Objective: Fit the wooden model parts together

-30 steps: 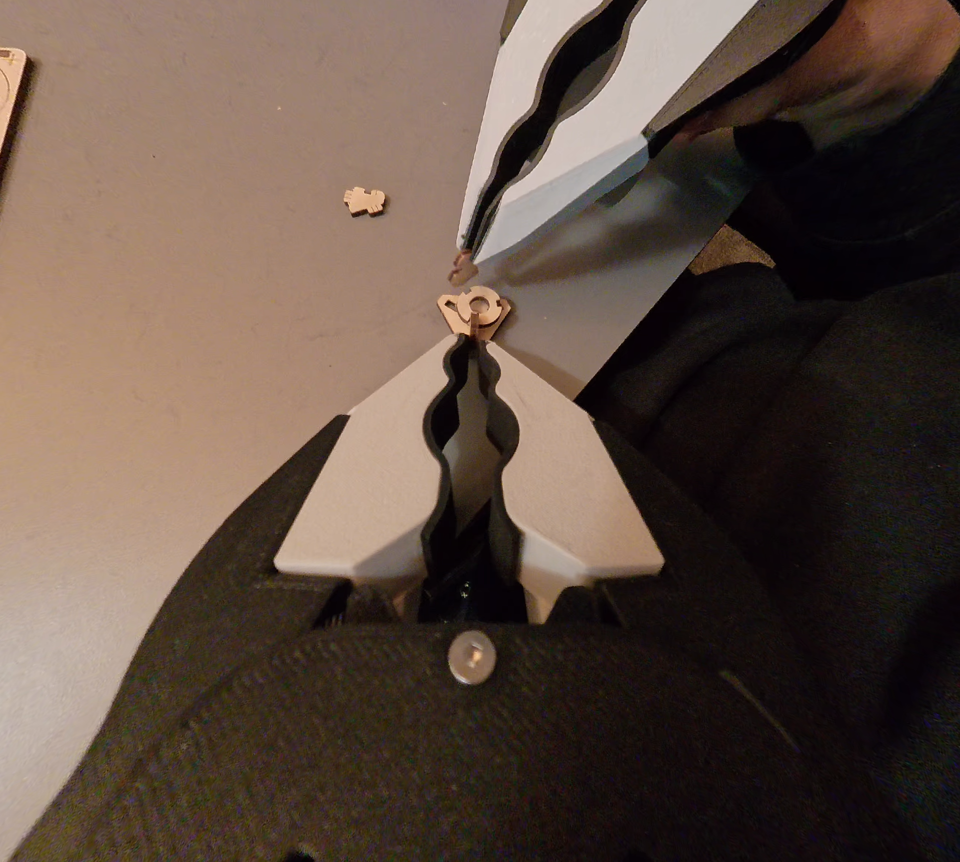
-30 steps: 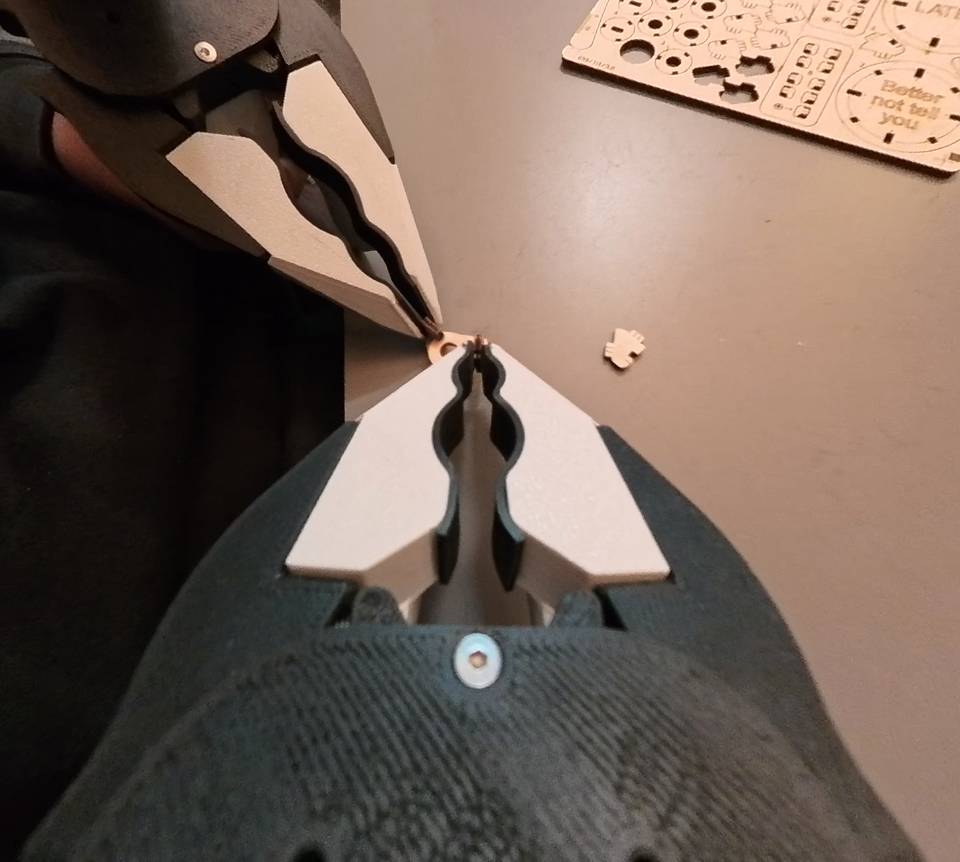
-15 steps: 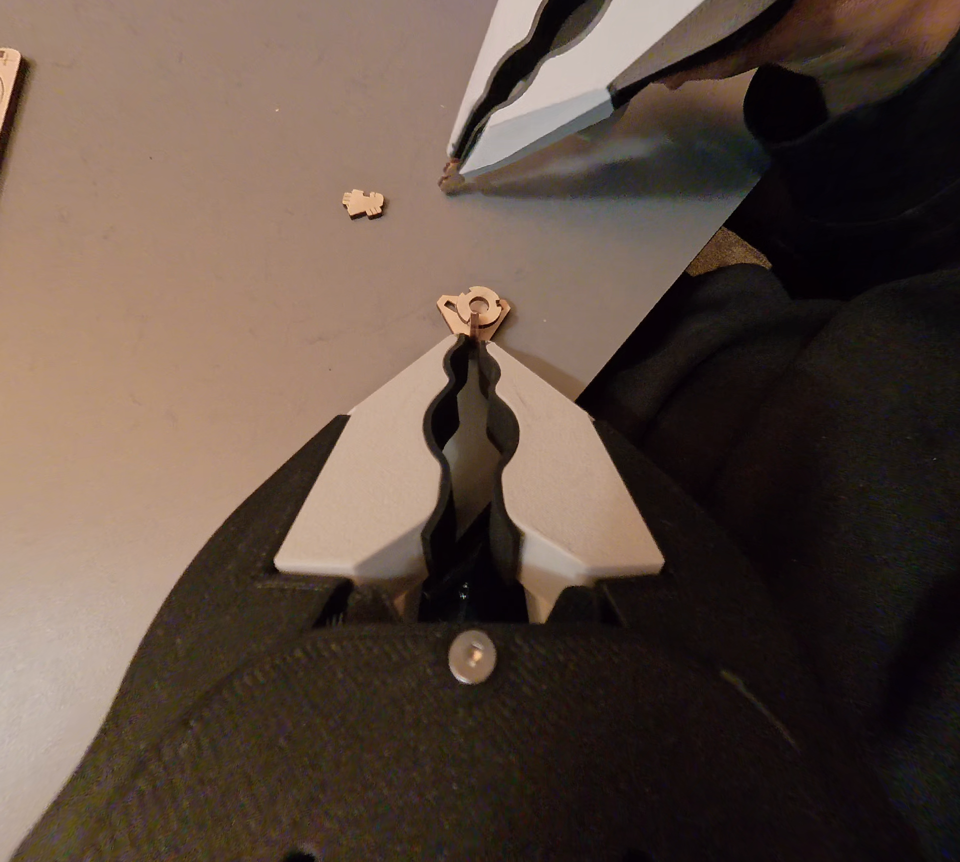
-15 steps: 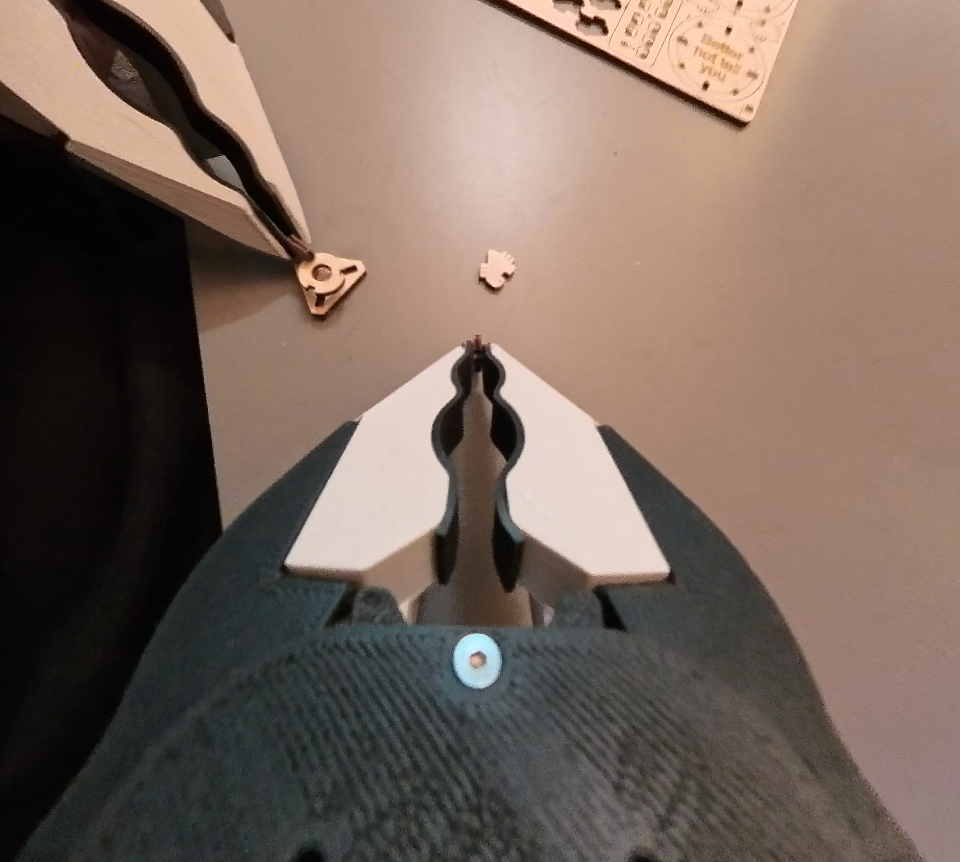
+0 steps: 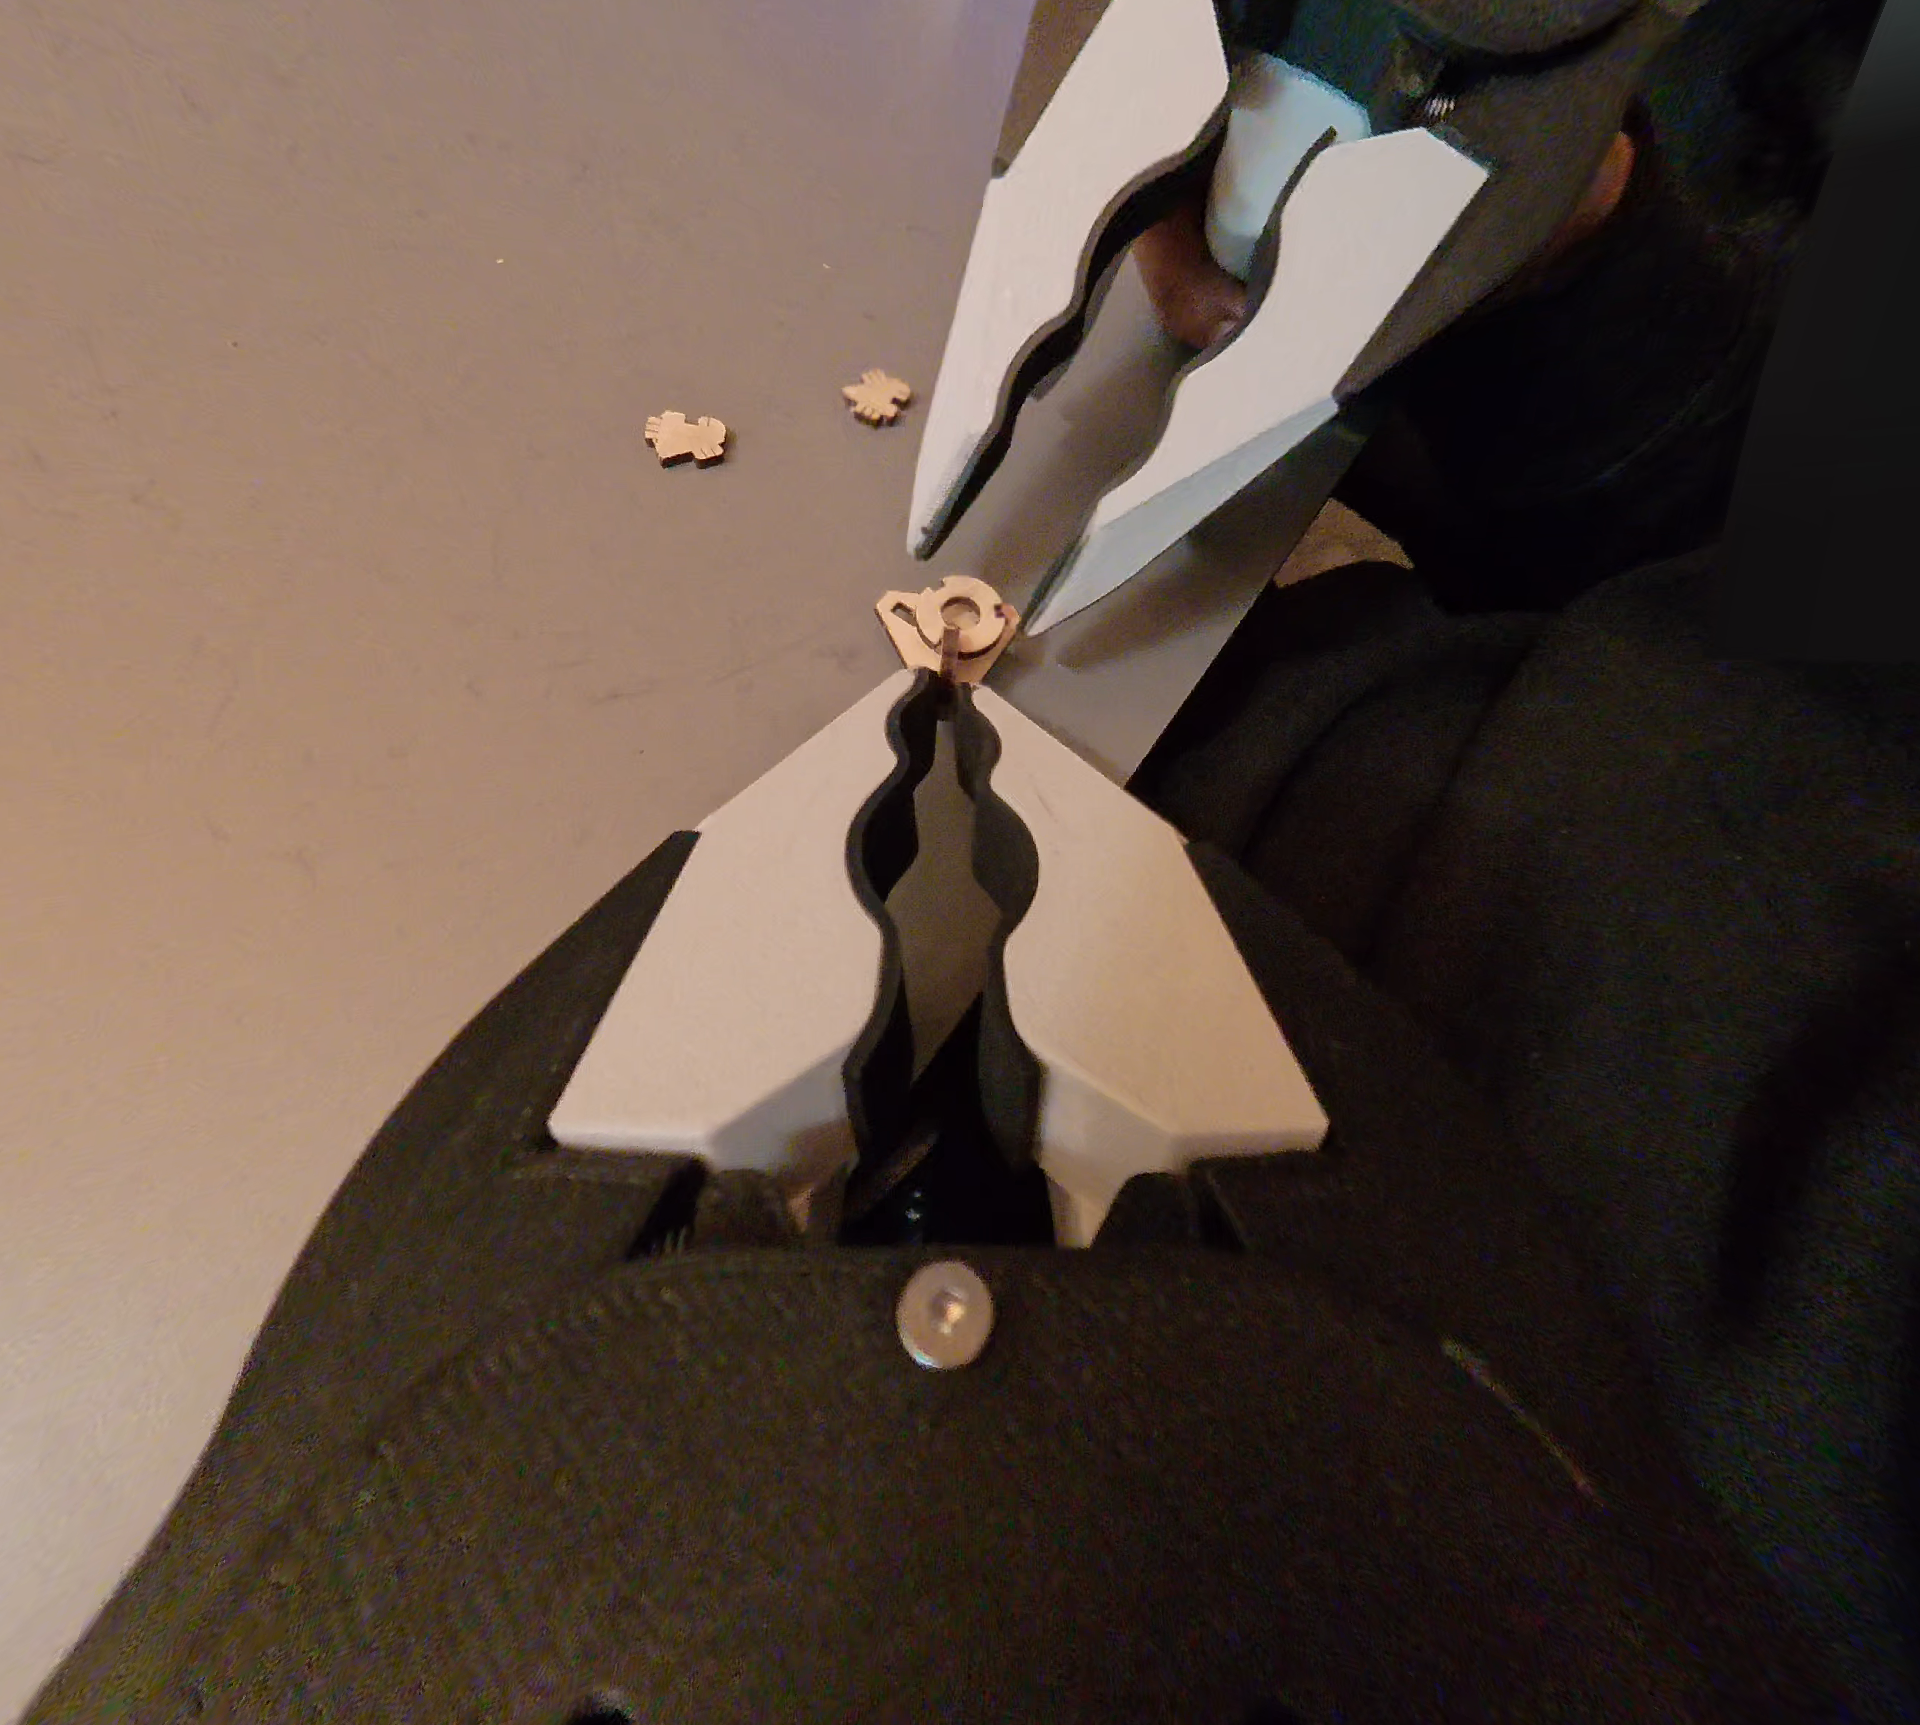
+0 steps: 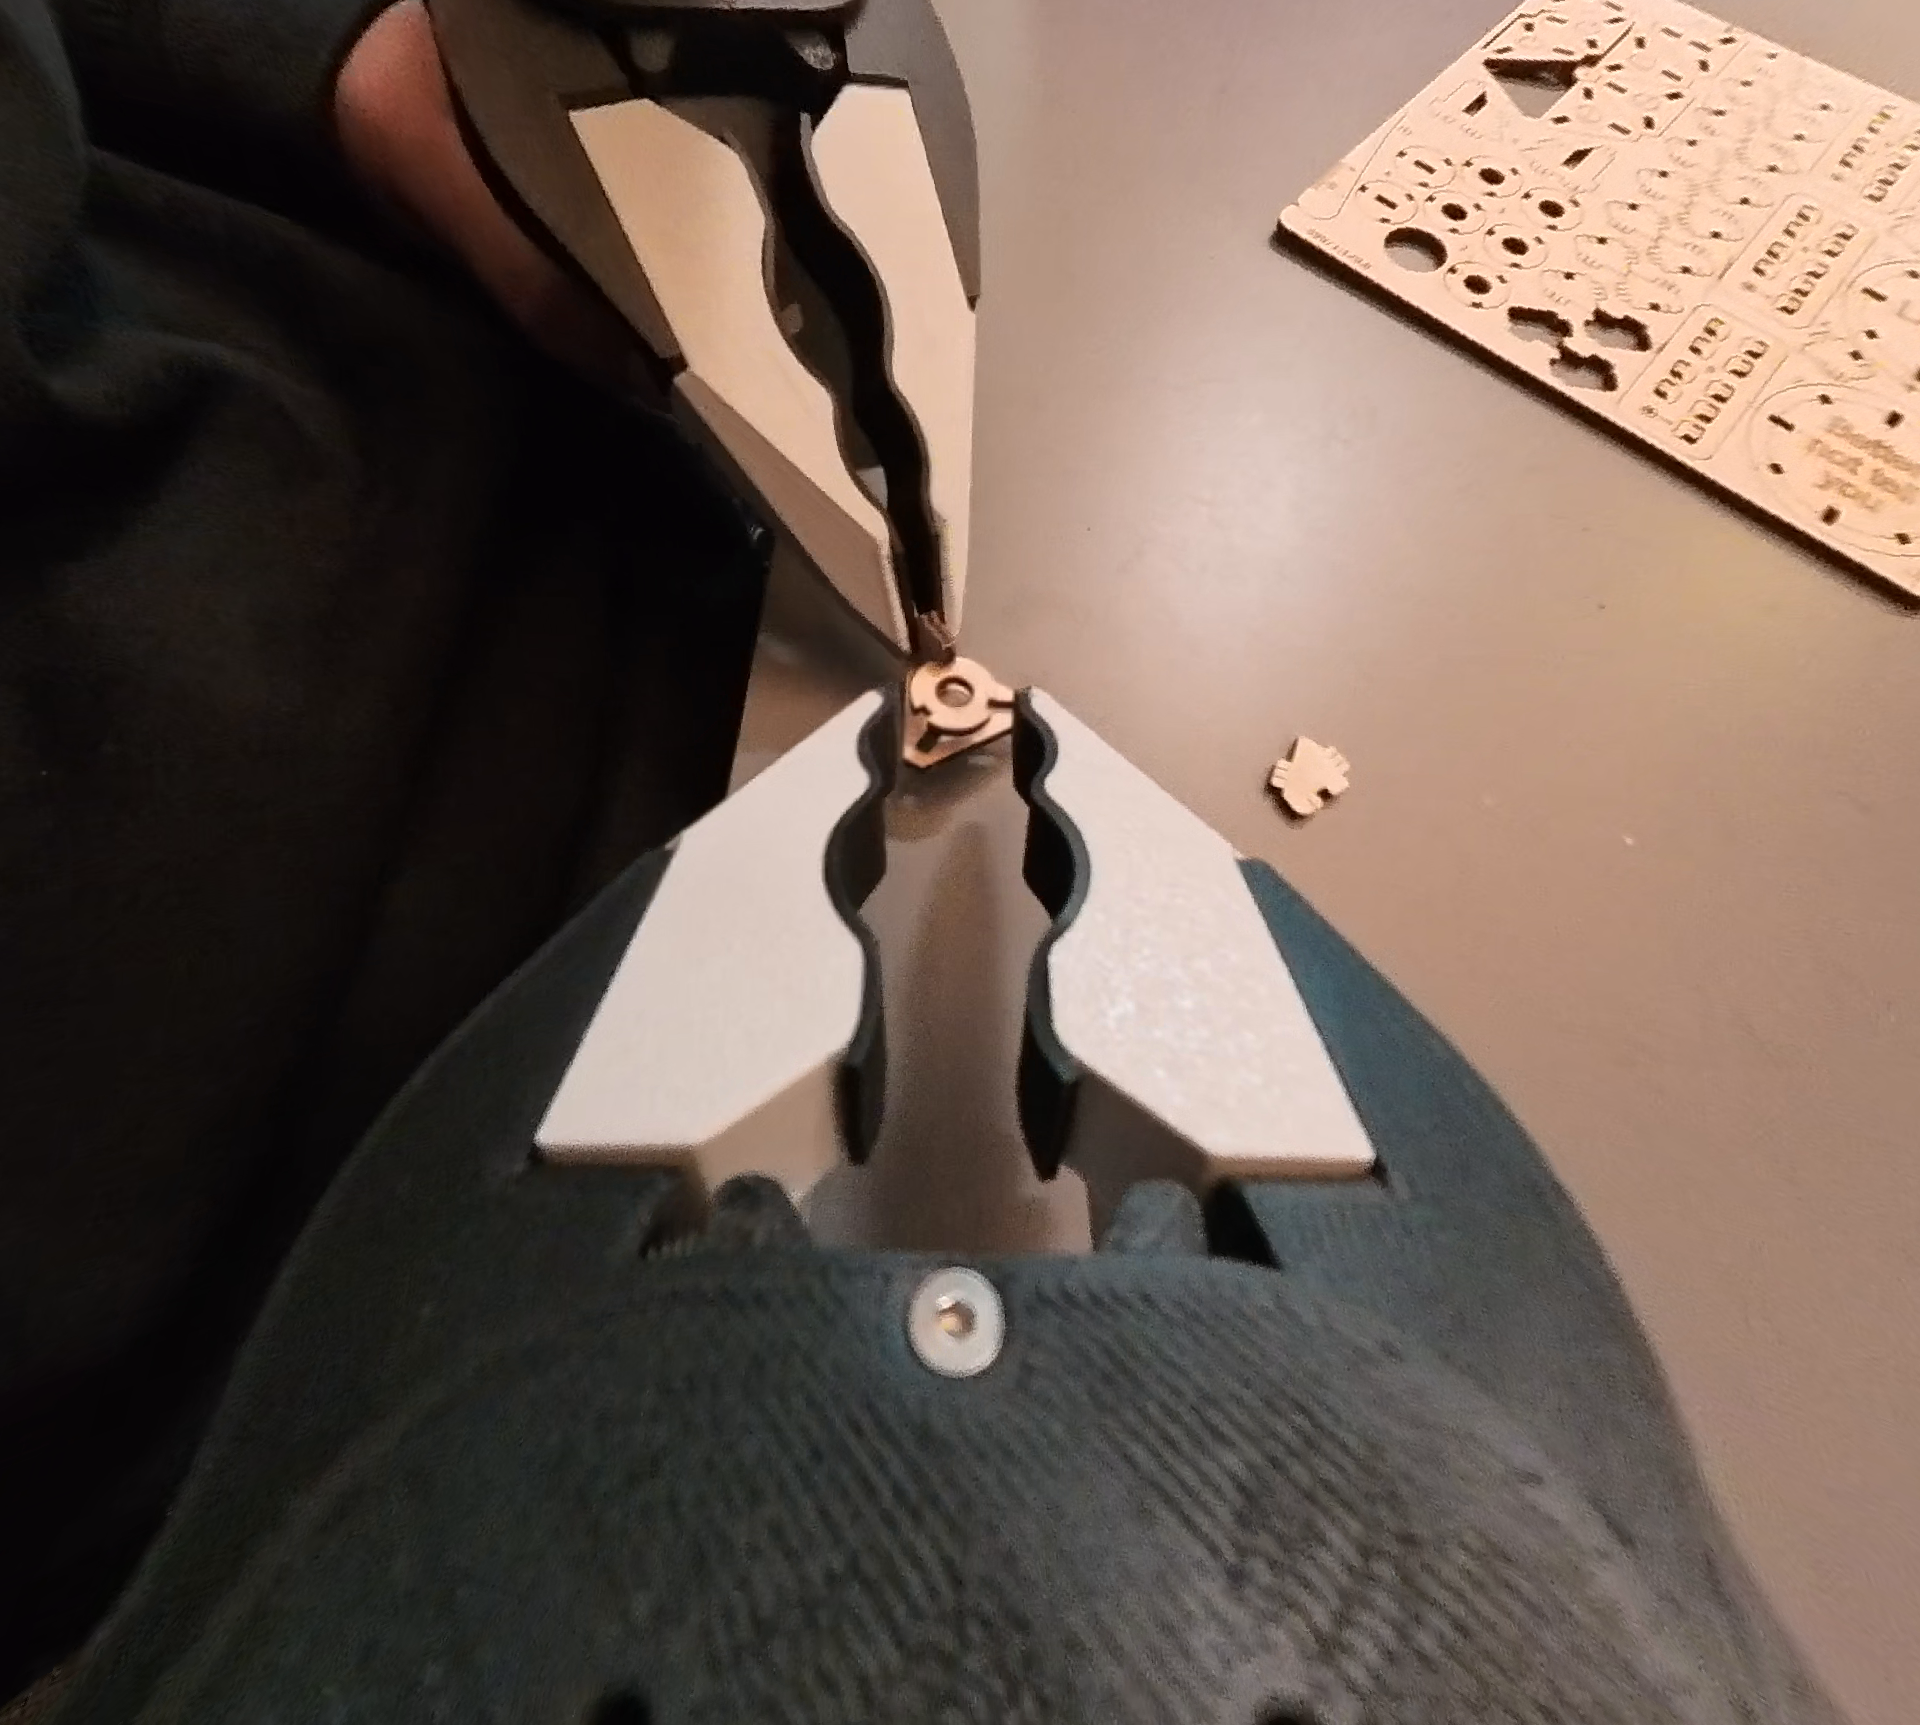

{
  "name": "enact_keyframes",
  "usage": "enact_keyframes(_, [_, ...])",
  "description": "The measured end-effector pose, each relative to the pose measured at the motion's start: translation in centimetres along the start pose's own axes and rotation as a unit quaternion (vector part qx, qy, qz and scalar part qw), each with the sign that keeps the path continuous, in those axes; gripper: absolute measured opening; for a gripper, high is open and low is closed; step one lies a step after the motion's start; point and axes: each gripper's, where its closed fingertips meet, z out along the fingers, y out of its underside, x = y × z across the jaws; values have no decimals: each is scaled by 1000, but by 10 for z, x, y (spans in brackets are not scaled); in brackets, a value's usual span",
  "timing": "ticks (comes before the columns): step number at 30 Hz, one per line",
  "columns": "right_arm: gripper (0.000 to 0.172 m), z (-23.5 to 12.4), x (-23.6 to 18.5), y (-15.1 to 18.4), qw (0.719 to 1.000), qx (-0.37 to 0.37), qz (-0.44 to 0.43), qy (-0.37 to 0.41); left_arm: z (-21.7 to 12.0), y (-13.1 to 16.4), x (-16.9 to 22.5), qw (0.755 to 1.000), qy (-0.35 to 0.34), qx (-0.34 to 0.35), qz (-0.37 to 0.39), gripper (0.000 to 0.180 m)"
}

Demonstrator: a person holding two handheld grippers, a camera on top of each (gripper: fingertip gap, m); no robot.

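Left gripper [image 5: 940,688] is clenched on a thin tab of the triangular wooden piece [image 5: 948,626]; right gripper [image 6: 956,730] stands released around it. Spare bit [image 6: 1309,773] at 3 o'clock. I'd square up, then squeeze gently.

A plain grey-brown tabletop [image 6: 1351,844] fills both views, its near edge running along dark clothing. Close to that edge sits a small triangular wooden piece [image 6: 948,711] with a round hole. Further in lie two tiny notched wooden cut-outs [image 5: 686,439] [image 5: 878,397], near each other. Towards the far right side a flat laser-cut wooden sheet [image 6: 1621,262] lies flat, several shapes already punched out.
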Motion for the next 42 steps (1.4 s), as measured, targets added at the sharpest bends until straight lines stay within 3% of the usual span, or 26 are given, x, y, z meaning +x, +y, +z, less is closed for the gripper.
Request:
enact_keyframes(15, [15,9,-8,13,999,-35,-4,-29,4,9,4,995,-20,-47,89,2])
enact_keyframes(27, [15,8,-8,14,994,-62,-75,-52,5,9,5,996,-4,-56,66,2])
enact_keyframes(42, [16,9,-7,11,991,-81,-88,-59,5,9,5,997,-5,-67,44,3])
